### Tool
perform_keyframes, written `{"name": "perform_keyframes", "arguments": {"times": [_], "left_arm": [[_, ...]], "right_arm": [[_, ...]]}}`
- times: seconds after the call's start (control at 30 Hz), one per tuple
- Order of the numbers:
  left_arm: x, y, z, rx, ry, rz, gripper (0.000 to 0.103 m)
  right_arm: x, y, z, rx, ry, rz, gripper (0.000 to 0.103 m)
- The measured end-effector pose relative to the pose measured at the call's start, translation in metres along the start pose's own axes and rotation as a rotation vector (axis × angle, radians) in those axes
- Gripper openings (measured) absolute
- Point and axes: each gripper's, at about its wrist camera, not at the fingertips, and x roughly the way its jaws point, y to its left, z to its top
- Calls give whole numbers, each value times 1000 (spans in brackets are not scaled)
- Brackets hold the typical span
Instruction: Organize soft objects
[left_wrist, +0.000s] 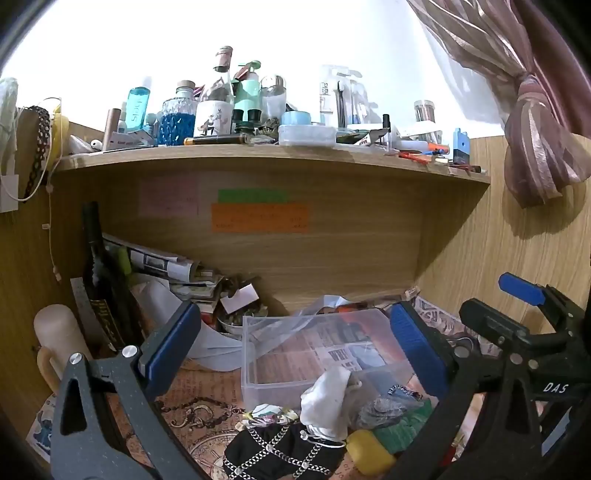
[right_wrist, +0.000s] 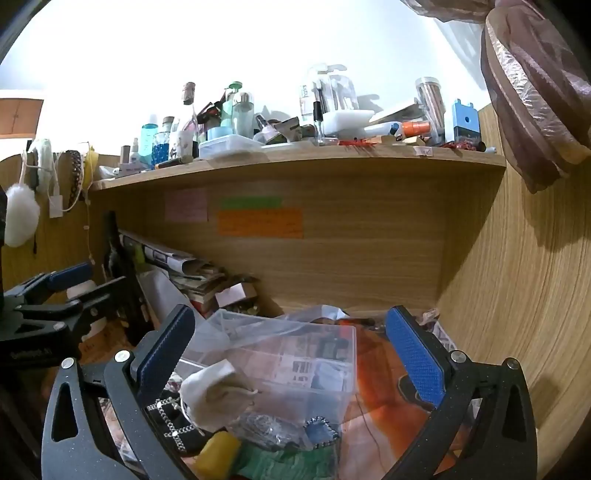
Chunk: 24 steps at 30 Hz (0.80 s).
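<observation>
A pile of soft objects lies in front of a clear plastic box (left_wrist: 251, 373): a white drawstring pouch (left_wrist: 327, 398), a black pouch with chain pattern (left_wrist: 273, 454), a yellow sponge (left_wrist: 371, 452), a green cloth (left_wrist: 402, 432) and a grey item (left_wrist: 380, 411). My left gripper (left_wrist: 295, 350) is open above the pile. In the right wrist view, the pouch (right_wrist: 214, 395), the yellow sponge (right_wrist: 218, 452) and the box (right_wrist: 332, 369) lie between the fingers of my open right gripper (right_wrist: 291, 354). Both grippers are empty.
A wooden shelf (left_wrist: 258, 155) crowded with bottles and jars runs above. Newspapers and a dark bottle (left_wrist: 99, 273) lean at back left. A cream mug (left_wrist: 55, 336) stands at left. A curtain (left_wrist: 535, 140) hangs at right. The right gripper's body (left_wrist: 517, 332) shows at right.
</observation>
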Motion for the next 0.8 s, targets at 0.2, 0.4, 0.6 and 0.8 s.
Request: {"name": "perform_keyframes", "arguments": {"times": [0.2, 0.4, 0.6, 0.8], "left_arm": [[4, -2, -2, 10, 16, -3, 103], [4, -3, -4, 1, 14, -4, 103], [5, -1, -5, -3, 14, -5, 103], [5, 0, -4, -9, 15, -9, 103]], "right_arm": [[-1, 3, 1, 0, 2, 0, 103], [-4, 6, 1, -11, -5, 5, 103], [-5, 4, 2, -1, -10, 9, 103], [-5, 4, 2, 4, -10, 11, 103]]}}
